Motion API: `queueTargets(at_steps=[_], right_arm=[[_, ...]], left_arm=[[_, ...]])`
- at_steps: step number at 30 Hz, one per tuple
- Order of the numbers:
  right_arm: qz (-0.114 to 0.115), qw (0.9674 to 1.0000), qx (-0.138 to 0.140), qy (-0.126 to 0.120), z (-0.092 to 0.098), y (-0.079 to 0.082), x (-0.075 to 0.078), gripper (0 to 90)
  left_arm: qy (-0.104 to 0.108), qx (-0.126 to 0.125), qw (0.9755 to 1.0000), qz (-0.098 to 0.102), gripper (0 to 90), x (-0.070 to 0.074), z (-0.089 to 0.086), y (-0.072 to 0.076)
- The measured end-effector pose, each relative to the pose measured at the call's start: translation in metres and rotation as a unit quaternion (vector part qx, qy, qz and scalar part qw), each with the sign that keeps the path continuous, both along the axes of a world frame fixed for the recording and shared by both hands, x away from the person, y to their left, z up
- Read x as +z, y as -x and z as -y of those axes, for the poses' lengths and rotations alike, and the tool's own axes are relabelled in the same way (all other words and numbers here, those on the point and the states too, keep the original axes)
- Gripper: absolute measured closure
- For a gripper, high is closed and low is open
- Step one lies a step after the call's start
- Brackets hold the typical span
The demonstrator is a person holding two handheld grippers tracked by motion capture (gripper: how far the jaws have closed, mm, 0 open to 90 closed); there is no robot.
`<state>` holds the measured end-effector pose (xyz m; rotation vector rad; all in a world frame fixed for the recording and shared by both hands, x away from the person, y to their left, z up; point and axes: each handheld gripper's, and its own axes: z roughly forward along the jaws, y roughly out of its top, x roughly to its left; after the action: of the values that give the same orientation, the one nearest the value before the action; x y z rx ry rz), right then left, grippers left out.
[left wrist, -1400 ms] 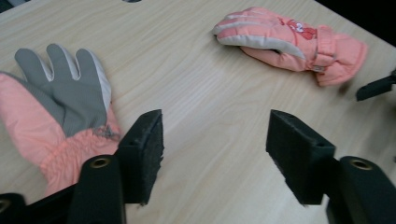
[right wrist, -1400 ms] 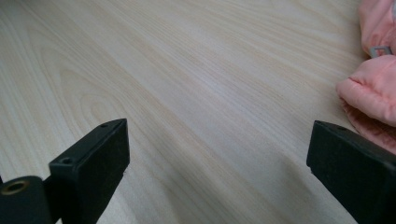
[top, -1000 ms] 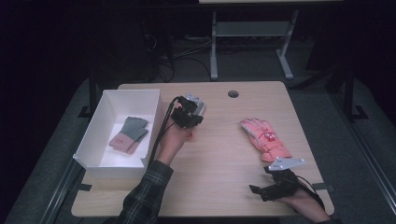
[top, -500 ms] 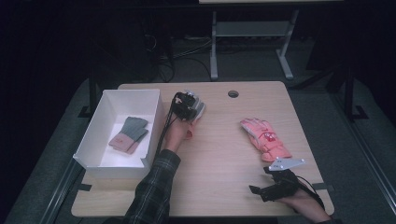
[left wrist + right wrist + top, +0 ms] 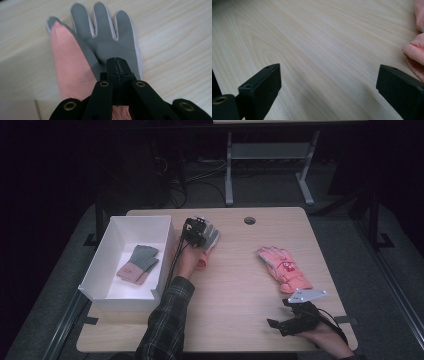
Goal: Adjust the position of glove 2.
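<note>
A grey-palmed glove with a pink back [image 5: 105, 42] lies flat on the wooden table [image 5: 240, 285], fingers pointing away from the person, just right of the white box. My left gripper [image 5: 117, 62] has its jaws together, pinching a small fold of the grey palm fabric. From above, the left gripper [image 5: 197, 231] sits over this glove [image 5: 214, 236]. A pink glove [image 5: 282, 267] lies at the right side of the table. My right gripper [image 5: 280, 314] rests near the front right corner, open, with bare table between its jaws [image 5: 329, 80]; the pink glove's edge [image 5: 414, 50] lies beside it.
A white box [image 5: 125, 222] stands at the table's left side and holds another grey and pink glove [image 5: 139, 264]. A round cable hole [image 5: 249, 220] is near the far edge. A metal stand [image 5: 270, 155] and cables are on the dark floor behind.
The left hand has reached a little farther from the person and sunk onto the grey-palmed glove, with more sleeve showing. The right hand and the pink glove have stayed put.
</note>
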<state>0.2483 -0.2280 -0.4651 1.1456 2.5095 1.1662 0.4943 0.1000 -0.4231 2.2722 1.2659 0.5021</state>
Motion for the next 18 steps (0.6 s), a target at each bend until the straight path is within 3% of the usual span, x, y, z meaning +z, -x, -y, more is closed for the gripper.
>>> queueTargets(at_steps=[9,18], right_arm=[[0.0,1.0,-0.002,0.002,0.0,0.0,0.0,5.5],[-0.001,1.0,-0.003,0.002,0.001,0.0,0.0,5.5]], left_arm=[[0.023,-0.042,0.9983,-0.033,89.8,-0.004,0.007,0.012],[0.059,-0.108,0.9912,-0.05,89.8,-0.006,0.035,0.047]])
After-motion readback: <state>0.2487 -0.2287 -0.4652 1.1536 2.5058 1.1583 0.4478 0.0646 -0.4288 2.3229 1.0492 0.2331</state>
